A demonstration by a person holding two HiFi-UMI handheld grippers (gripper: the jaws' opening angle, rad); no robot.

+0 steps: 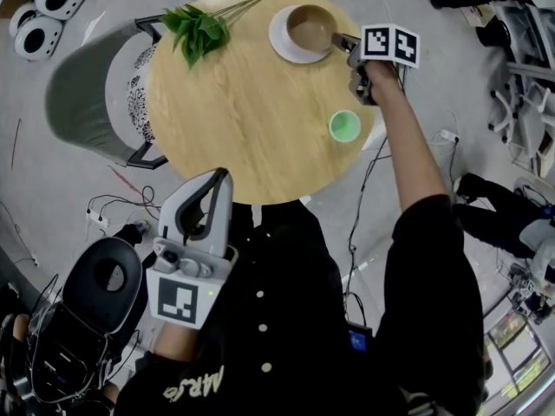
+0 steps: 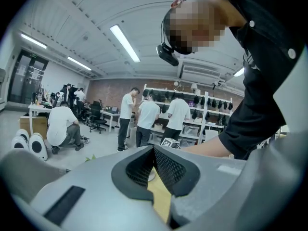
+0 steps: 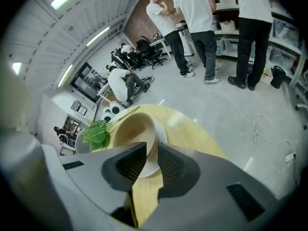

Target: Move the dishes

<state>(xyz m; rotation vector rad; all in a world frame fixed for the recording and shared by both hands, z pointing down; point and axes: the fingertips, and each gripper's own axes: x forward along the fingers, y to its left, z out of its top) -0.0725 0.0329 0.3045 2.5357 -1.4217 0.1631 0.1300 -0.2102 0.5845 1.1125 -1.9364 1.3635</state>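
Note:
A tan bowl [image 1: 310, 26] sits on a white plate [image 1: 282, 46] at the far side of the round wooden table [image 1: 251, 120]. My right gripper [image 1: 340, 42] reaches it from the right, and the pads close on the bowl's near rim. In the right gripper view the bowl [image 3: 132, 129] has its rim between the jaws of my right gripper [image 3: 151, 150], one pad inside and one outside, above the plate [image 3: 163, 131]. A small green cup [image 1: 344, 126] stands near the table's right edge. My left gripper [image 1: 218, 180] hangs shut and empty at the table's near edge, and the left gripper view shows that gripper [image 2: 154, 153] with its pads together.
A leafy green sprig [image 1: 198, 29] lies on the table's far left. A grey chair [image 1: 87, 94] stands against the table's left side. Cables [image 1: 130, 206] and a black device [image 1: 104, 284] lie on the floor at lower left. Several people [image 2: 144, 121] stand at benches beyond.

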